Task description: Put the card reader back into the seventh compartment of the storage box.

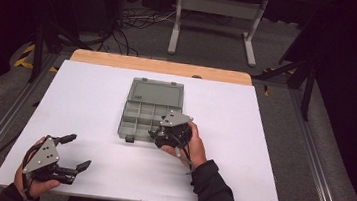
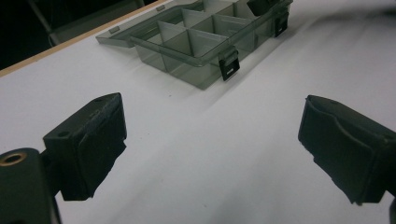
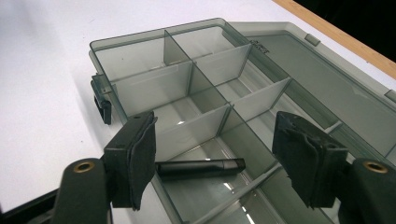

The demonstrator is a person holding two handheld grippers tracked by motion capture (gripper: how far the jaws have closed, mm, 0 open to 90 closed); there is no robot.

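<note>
The right tool (image 3: 212, 158) hovers over the clear grey plastic compartment box (image 3: 140, 51), jaws apart and empty — the short black cylinder (image 3: 200, 169) lies crosswise between them, in the near compartment.

Organizer box (image 1: 140, 121) sitting mid-table (image 1: 91, 96), lid (image 1: 156, 92) lying open flat behind box. Short rod (image 3: 200, 168) lying in box compartment at near right corner. Right gripper (image 1: 162, 138) hovering over that corner of box. Left gripper (image 1: 74, 152) resting well left of box, nearer table's front edge.
</note>
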